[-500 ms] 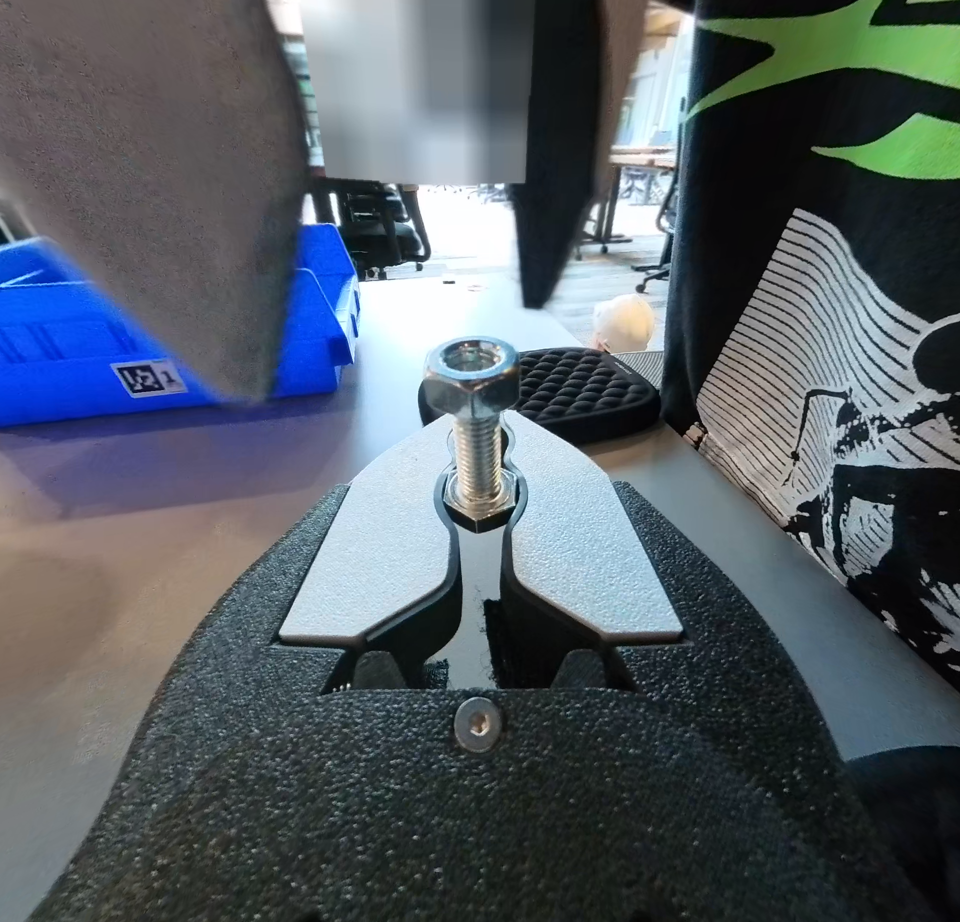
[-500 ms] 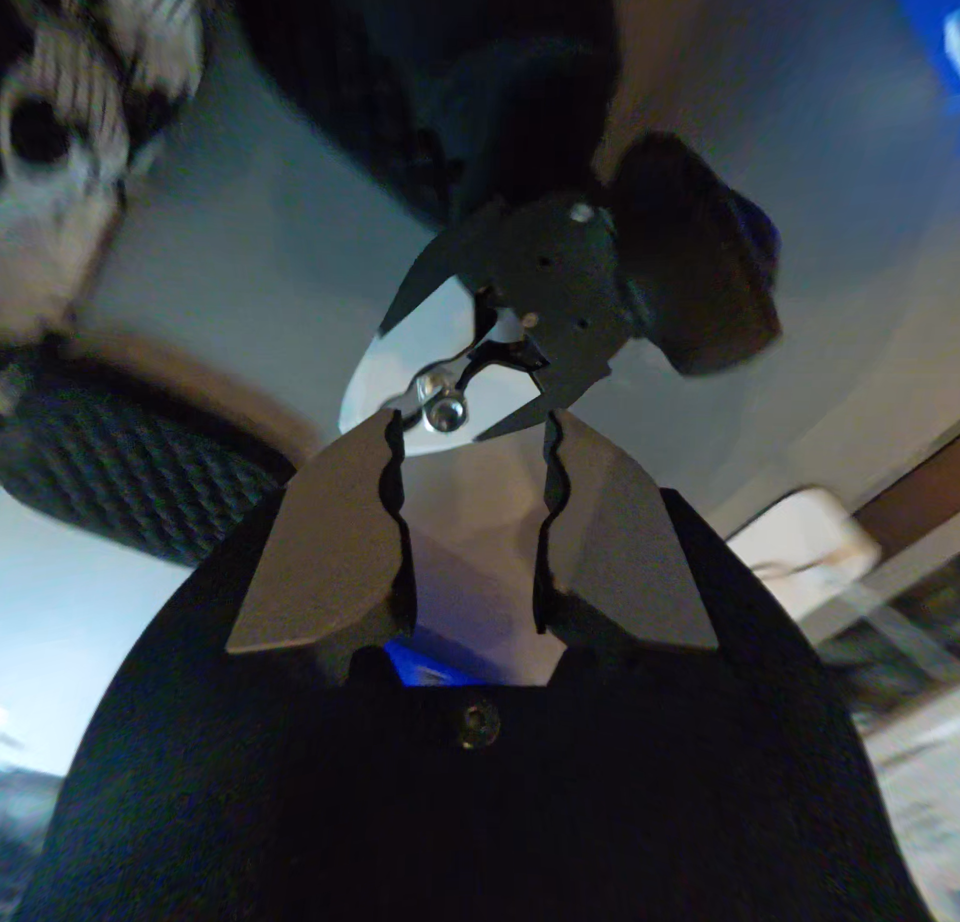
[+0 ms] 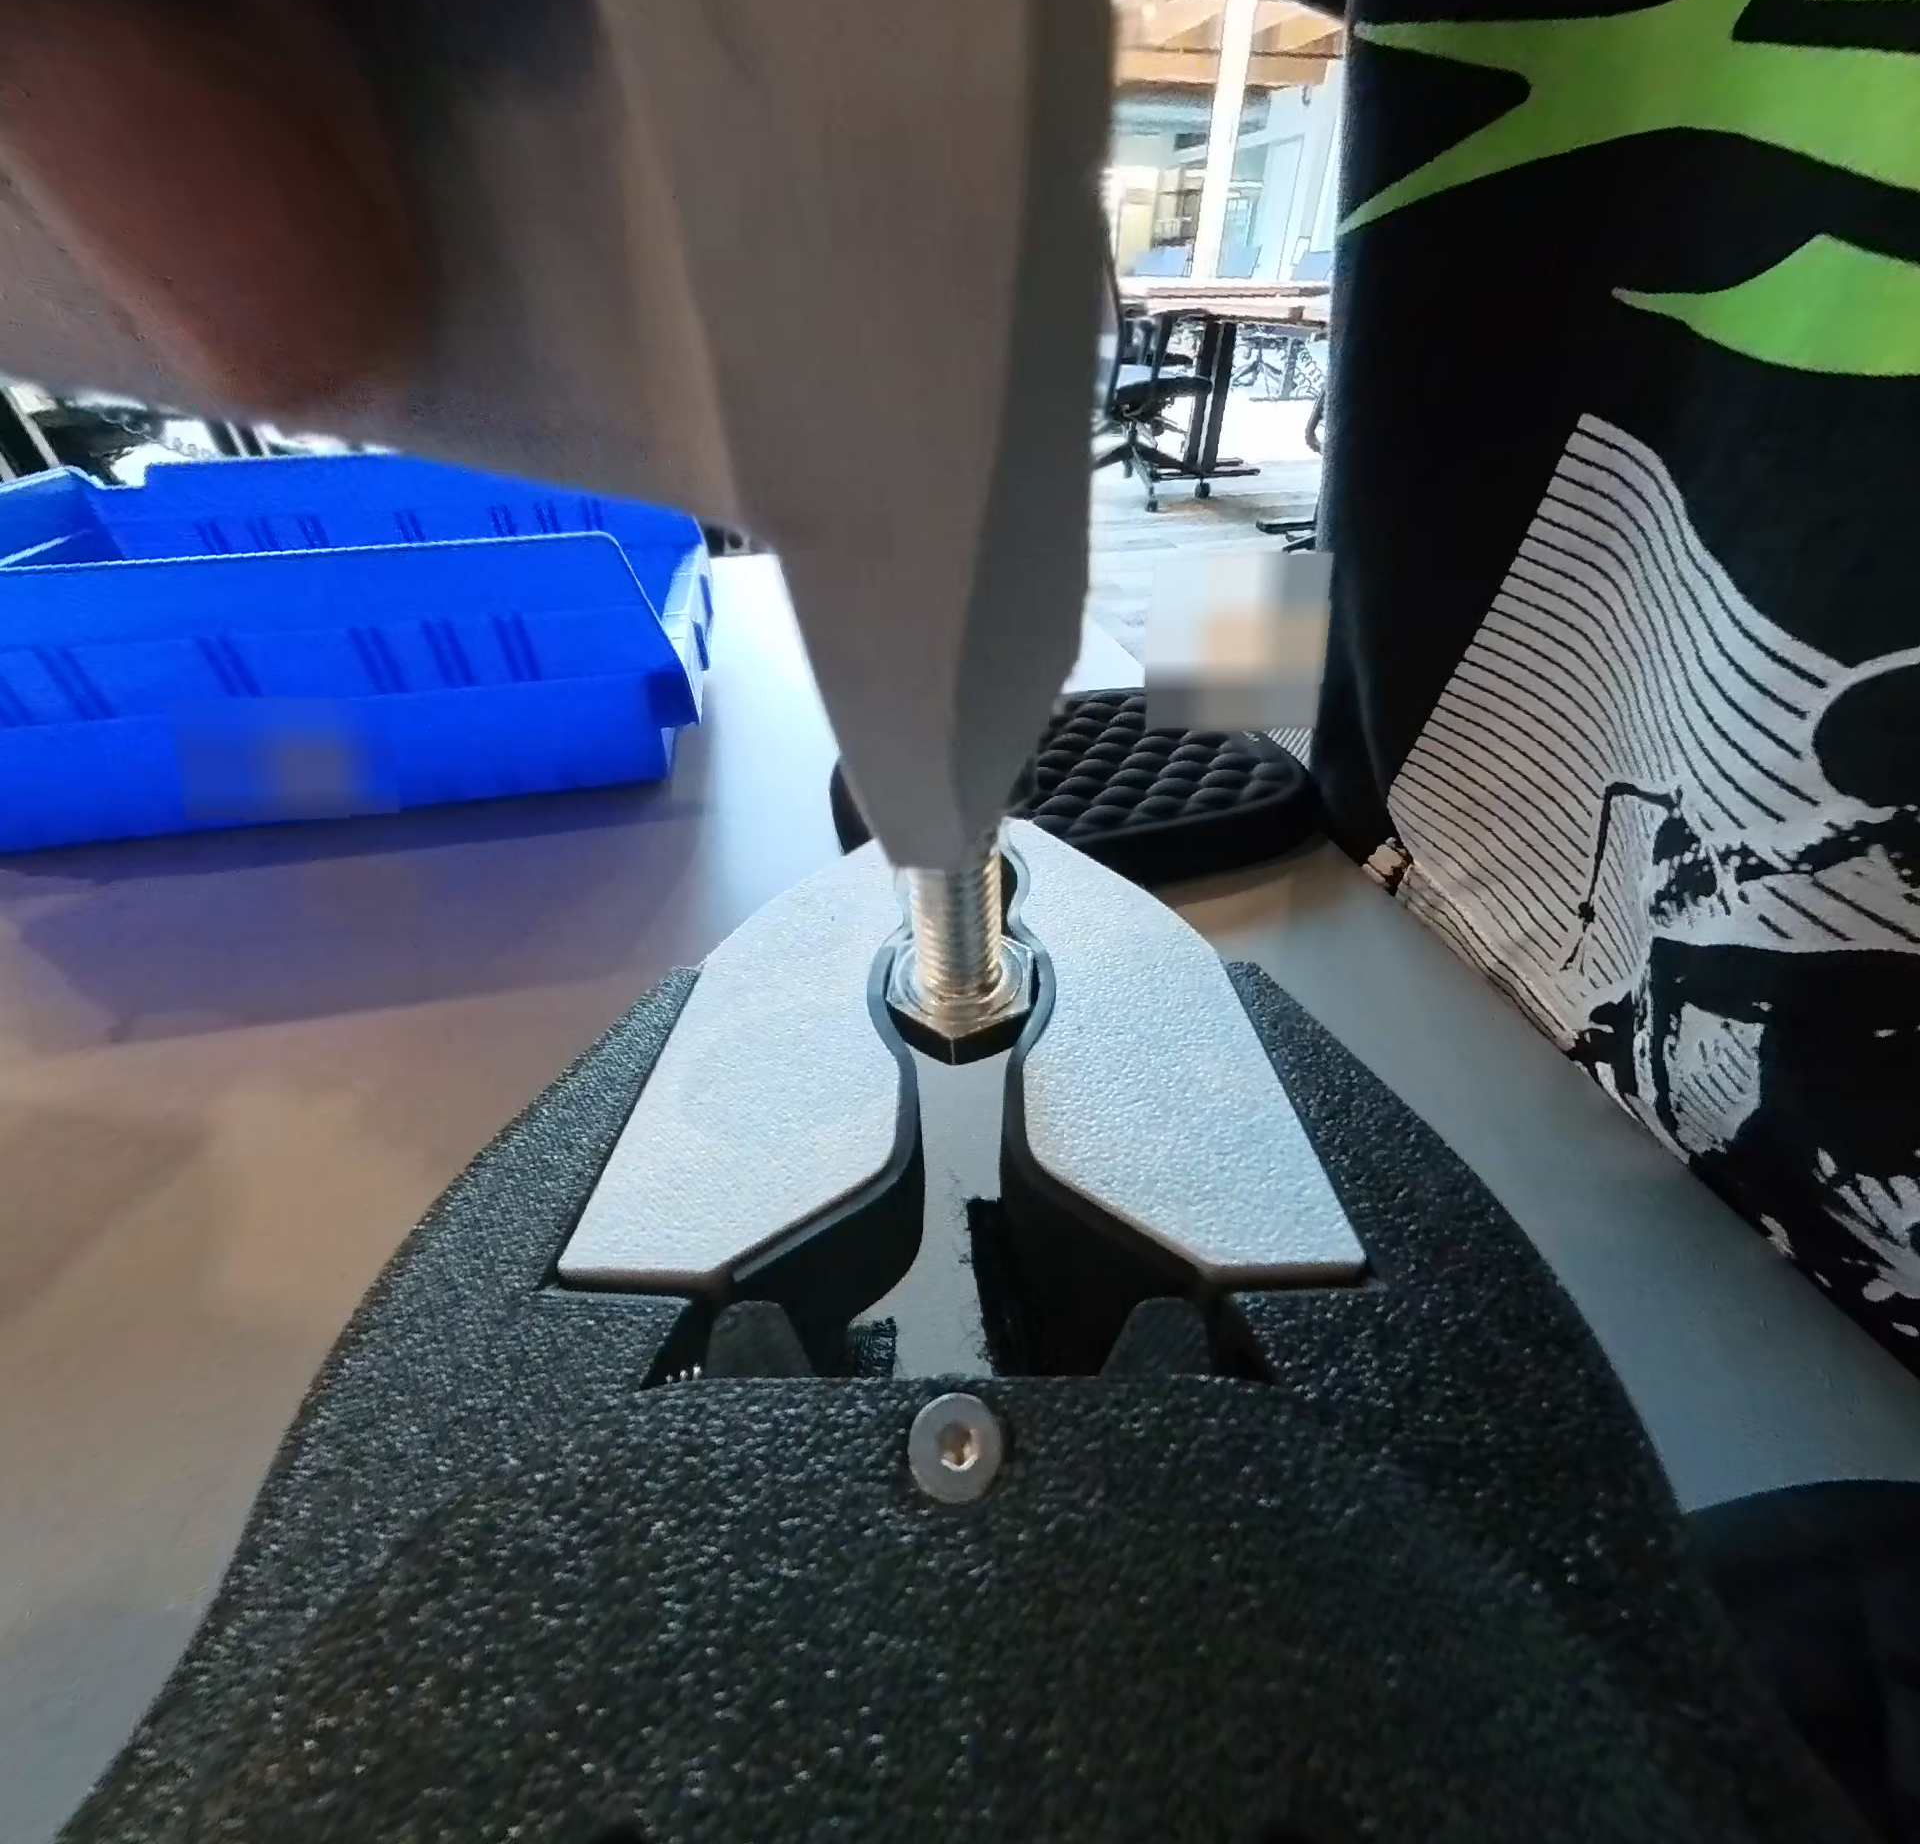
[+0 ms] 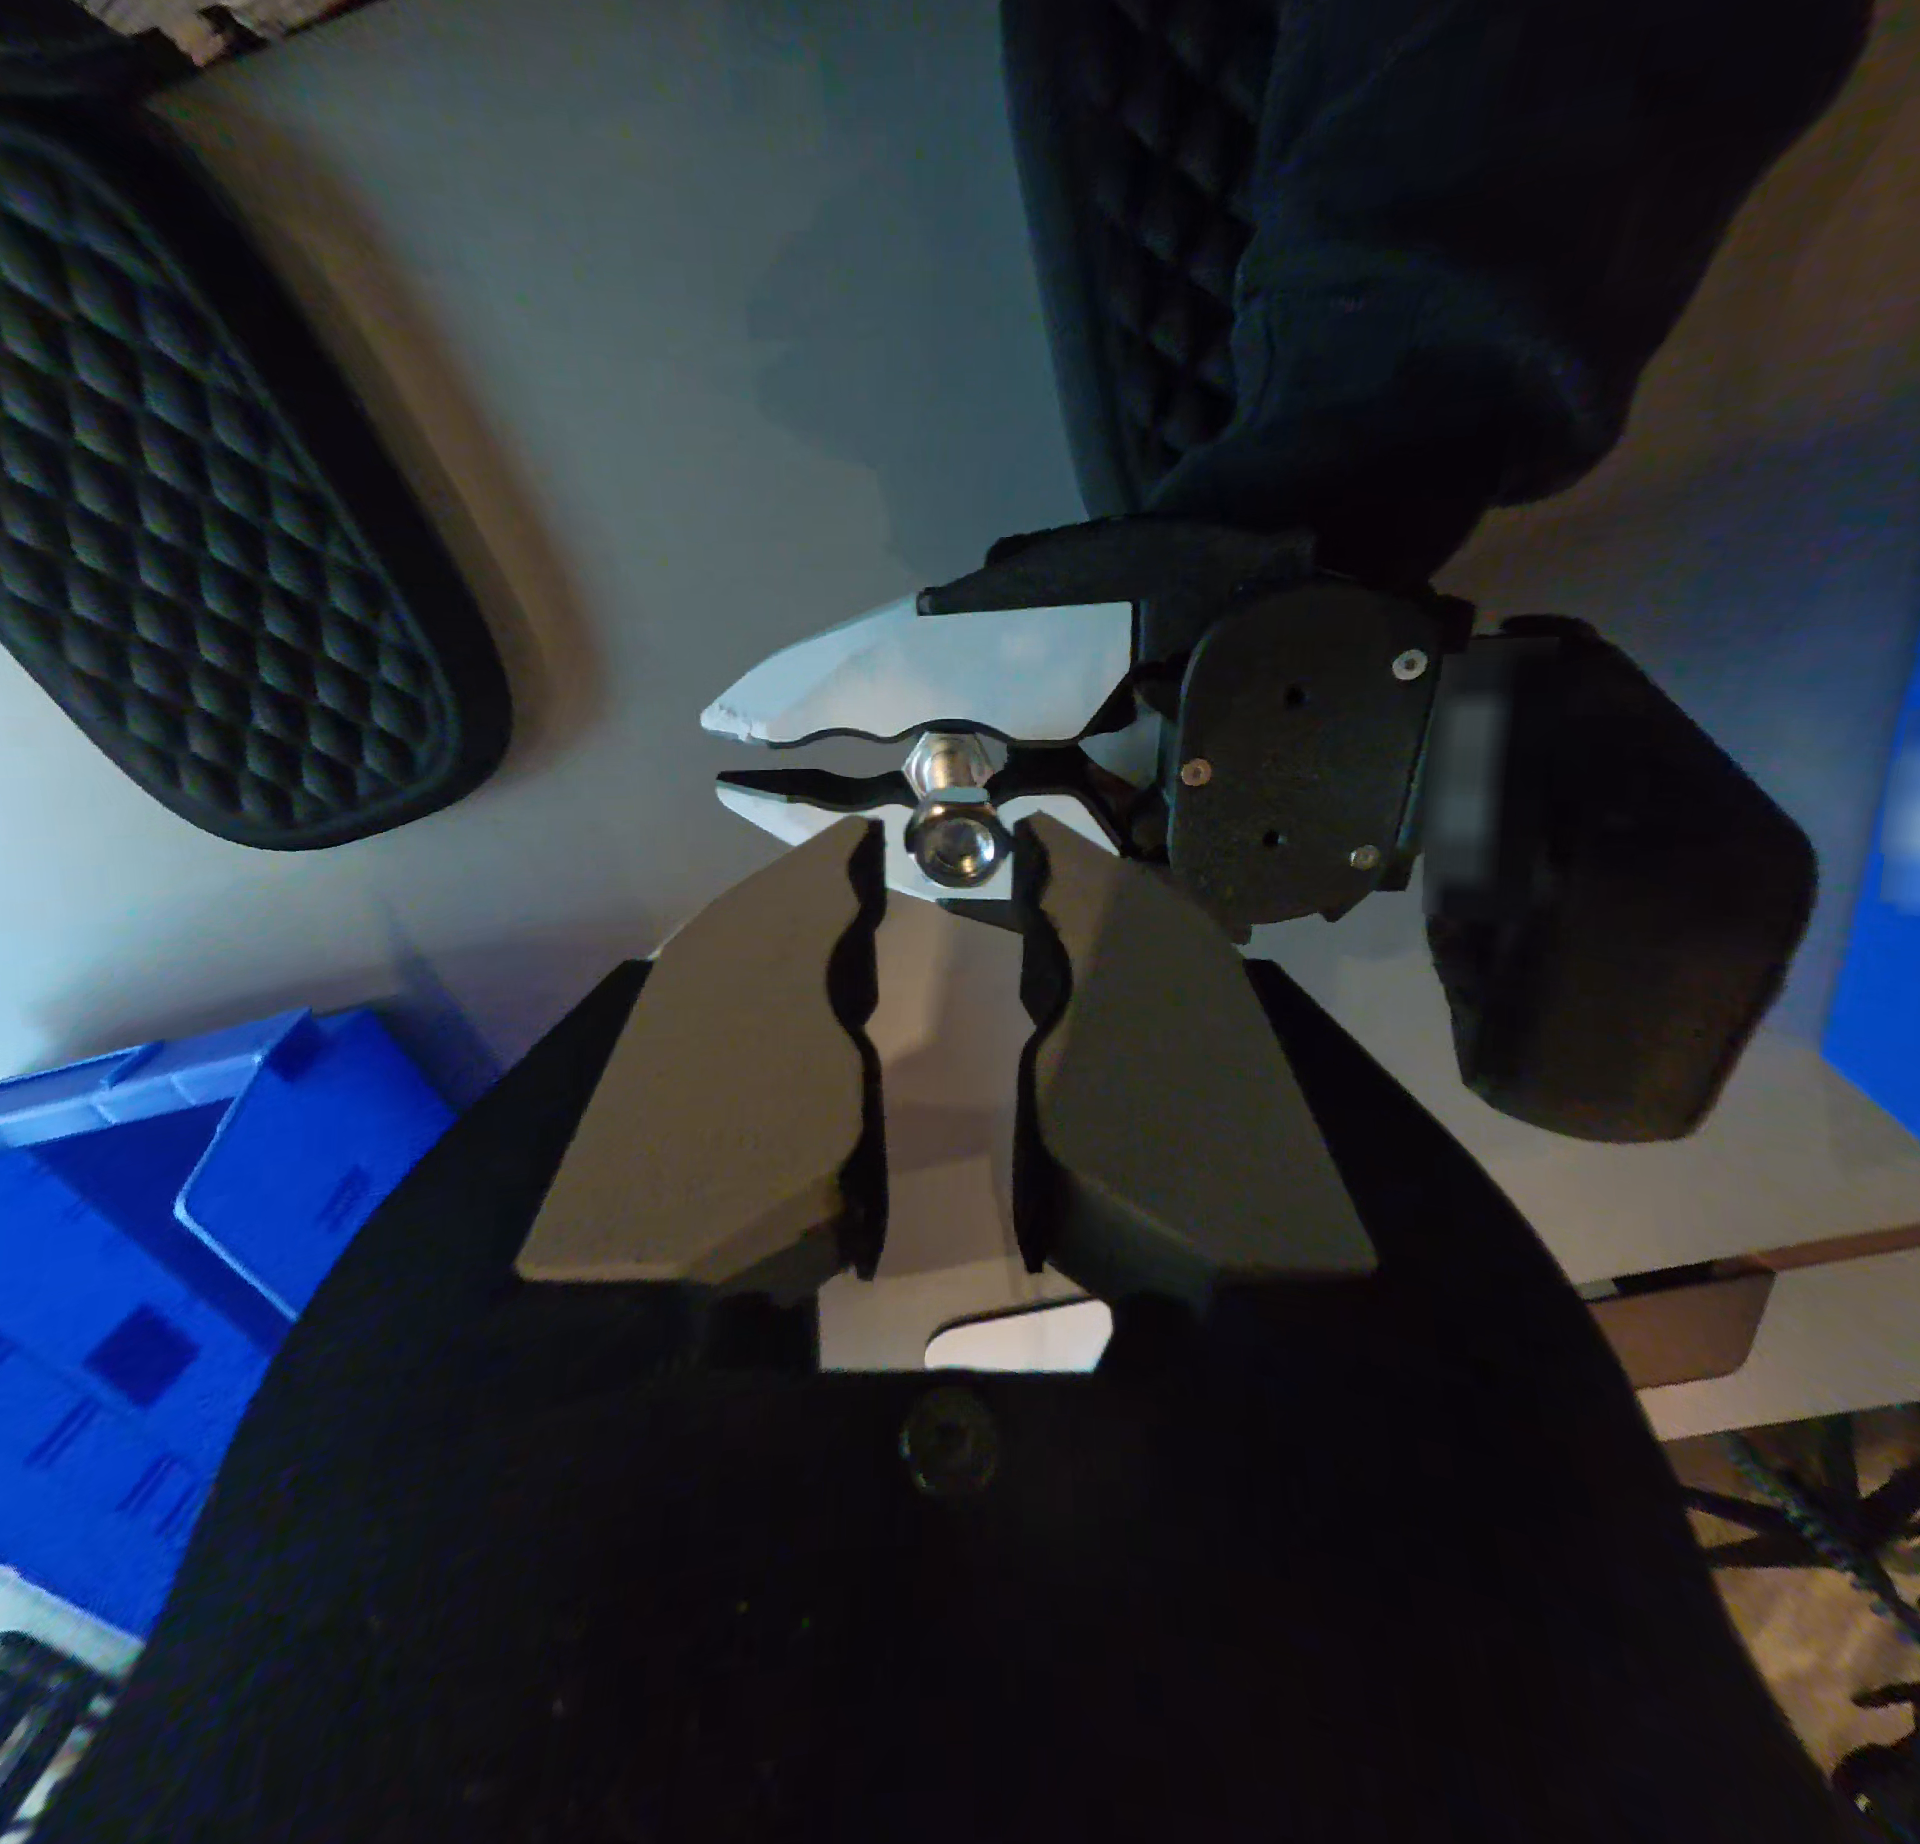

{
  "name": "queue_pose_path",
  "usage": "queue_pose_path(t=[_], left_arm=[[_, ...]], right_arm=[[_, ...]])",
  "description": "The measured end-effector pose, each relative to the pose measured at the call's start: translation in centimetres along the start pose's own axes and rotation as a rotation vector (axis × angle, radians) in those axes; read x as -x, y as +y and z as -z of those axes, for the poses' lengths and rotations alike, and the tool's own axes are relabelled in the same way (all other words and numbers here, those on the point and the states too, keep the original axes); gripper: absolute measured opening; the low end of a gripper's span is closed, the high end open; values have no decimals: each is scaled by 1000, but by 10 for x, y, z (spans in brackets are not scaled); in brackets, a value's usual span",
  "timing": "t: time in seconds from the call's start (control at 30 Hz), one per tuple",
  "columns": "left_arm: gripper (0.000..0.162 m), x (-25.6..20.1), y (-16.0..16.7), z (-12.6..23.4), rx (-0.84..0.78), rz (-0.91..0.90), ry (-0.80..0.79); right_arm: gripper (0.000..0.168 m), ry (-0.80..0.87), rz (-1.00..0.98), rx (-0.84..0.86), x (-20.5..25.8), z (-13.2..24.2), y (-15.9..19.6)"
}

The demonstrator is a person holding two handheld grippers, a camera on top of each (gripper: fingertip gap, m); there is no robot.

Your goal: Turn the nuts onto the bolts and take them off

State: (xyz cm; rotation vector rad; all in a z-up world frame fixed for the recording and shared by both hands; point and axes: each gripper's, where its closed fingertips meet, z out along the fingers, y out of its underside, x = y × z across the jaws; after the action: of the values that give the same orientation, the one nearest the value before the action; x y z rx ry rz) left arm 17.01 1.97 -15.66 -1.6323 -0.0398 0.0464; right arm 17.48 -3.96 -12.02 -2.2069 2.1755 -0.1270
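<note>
My left gripper (image 3: 961, 859) is shut on the hex head of a steel bolt (image 3: 956, 921) and holds it upright above the grey table (image 3: 260, 1119). In the right wrist view the left gripper (image 4: 727, 755) lies sideways with the bolt (image 4: 948, 755) clamped in its notch. A steel nut (image 4: 951, 849) sits on the bolt's top end. My right gripper (image 4: 951, 838) comes from above, its fingertips close on either side of the nut with thin gaps showing. In the left wrist view a right finger (image 3: 935, 547) hides the nut.
Blue plastic bins (image 3: 312, 651) stand on the table at the left, also in the right wrist view (image 4: 156, 1223). A black quilted pad (image 3: 1143, 786) lies just beyond the bolt. A person in a black printed shirt (image 3: 1662, 651) stands close at the right. About 7 cm separates my left fingertips from my right.
My right gripper has come down over the bolt's top and its fingers have narrowed to about half the gap, now flanking the nut. The left gripper and bolt have stayed put.
</note>
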Motion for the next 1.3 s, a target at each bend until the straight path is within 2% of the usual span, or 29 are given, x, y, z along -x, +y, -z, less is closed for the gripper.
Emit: queue_pose_path(t=[0.13,0.27,0.37,0.53,0.63,0.73,0.8,0.9,0.97,1.03,1.13,1.3], left_arm=[[10,1,0,0,-3,3,-3],[10,1,-1,1,-5,3,-8],[10,2,-1,1,-6,4,-15],[10,3,1,0,6,4,-21],[10,2,1,0,10,-1,-20],[10,2,0,1,0,1,-19],[10,2,0,0,0,0,-16],[10,1,0,0,-2,-1,-12],[10,1,0,0,-2,0,-8],[10,1,0,0,-2,-1,-7],[10,1,-1,0,-4,2,-5],[10,0,-1,1,-6,2,-3]], right_arm=[[19,23,-75,1,-3,0,1],[19,32,-286,4,-3,0,1],[19,48,-512,-5,-4,0,2],[19,55,-1043,-16,-2,-1,3],[19,77,-1160,-32,-2,-1,2],[23,106,-1109,-22,-4,-1,2],[43,117,-997,-18,-6,0,2],[52,133,-606,10,-6,6,5],[51,130,-316,27,-3,10,4],[45,102,-175,12,0,11,1],[41,42,-119,-41,0,10,-4],[32,-7,-32,-32,-2,3,-2]])
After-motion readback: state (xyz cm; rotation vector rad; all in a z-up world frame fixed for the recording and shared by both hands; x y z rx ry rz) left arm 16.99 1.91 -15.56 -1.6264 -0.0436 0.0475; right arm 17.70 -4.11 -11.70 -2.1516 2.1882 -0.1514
